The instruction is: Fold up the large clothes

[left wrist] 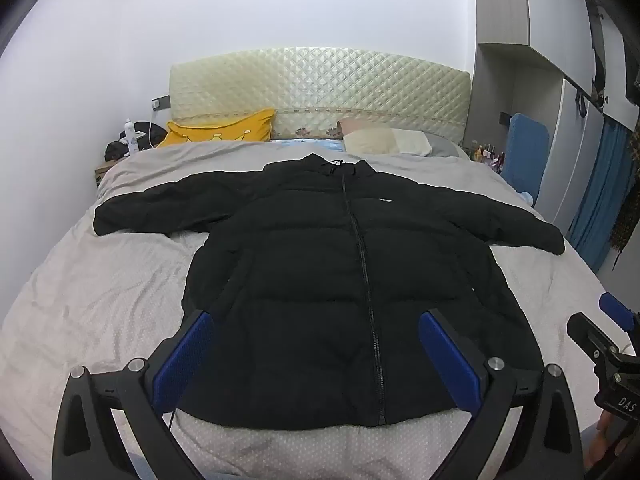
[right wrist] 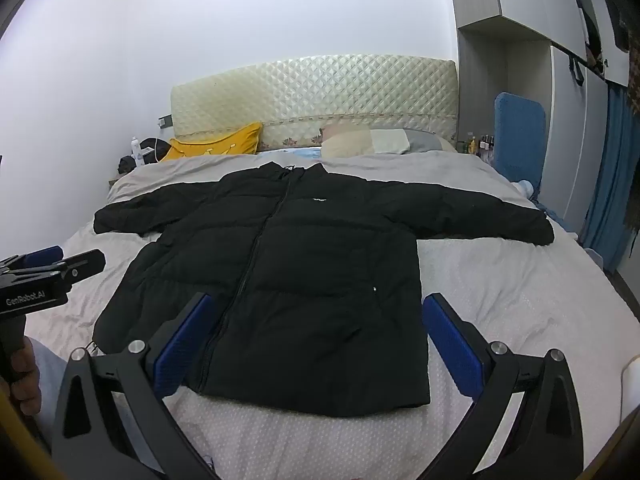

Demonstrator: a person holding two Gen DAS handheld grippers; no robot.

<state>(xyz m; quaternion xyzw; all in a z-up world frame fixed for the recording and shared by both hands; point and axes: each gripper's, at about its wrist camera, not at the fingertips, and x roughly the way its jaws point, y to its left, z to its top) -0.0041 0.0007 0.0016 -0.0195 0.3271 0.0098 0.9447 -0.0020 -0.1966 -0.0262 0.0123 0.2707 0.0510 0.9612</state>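
Since both the left gripper (left wrist: 316, 356) and right gripper (right wrist: 316, 340) hang wide apart and empty above the near hem, I'd take a sleeve cuff first and fold inward. The black puffer jacket (left wrist: 340, 280) lies flat, zipped, sleeves outspread, mid-bed (left wrist: 100, 300).
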